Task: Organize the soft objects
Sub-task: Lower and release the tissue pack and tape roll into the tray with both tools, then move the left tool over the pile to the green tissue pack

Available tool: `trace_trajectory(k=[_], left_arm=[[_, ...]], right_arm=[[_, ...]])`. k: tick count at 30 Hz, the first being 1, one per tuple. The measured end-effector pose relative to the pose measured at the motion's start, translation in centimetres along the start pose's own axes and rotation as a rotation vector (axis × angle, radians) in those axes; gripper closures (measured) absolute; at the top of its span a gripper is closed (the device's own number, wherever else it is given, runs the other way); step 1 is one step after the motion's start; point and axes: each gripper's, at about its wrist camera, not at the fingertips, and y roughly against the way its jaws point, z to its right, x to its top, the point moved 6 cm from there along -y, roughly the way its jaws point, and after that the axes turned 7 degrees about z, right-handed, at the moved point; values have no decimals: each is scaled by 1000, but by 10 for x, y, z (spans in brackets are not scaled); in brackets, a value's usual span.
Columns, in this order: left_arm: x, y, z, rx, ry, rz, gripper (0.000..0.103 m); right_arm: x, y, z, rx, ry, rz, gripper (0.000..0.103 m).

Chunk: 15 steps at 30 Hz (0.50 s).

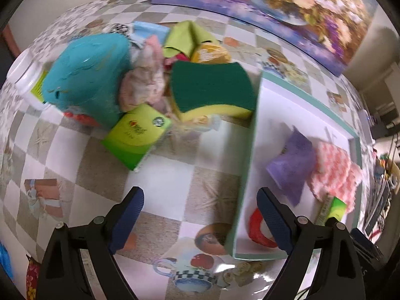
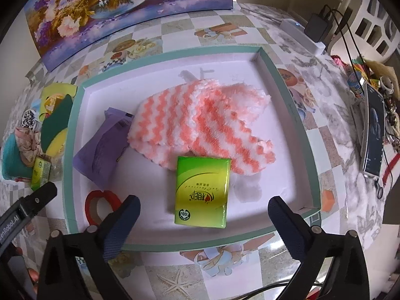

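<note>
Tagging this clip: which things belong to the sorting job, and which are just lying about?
Job: tray, striped cloth, tissue pack, purple pouch, sponge, teal plush.
Lying about: painting, phone, charger.

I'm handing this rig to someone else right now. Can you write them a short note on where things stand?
Left tool: open, empty, over the tablecloth beside the tray's left wall.
Right tool: open, empty, above the tray's near edge.

In the tray: pink-and-white fluffy cloth, purple packet, green tissue pack, red ring.

Left of the tray, still piled on the table: green-and-yellow sponge, second green tissue pack, teal soft item, pinkish cloth, yellow-green cloth.

Left to do: probably move the pile into the tray; the sponge and tissue pack look nearest.
</note>
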Motion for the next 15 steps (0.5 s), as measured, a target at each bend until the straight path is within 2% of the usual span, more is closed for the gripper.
trace_trajectory(k=[5, 7, 15], left_arm=[[2, -1, -13, 21, 45, 3, 9], [3, 2, -16, 36, 48, 18, 3], [15, 10, -32, 36, 67, 36, 2]], right_arm=[[0, 0, -8, 19, 24, 3, 0], [1, 1, -12, 27, 40, 10, 0], [5, 12, -20, 67, 60, 61, 0]])
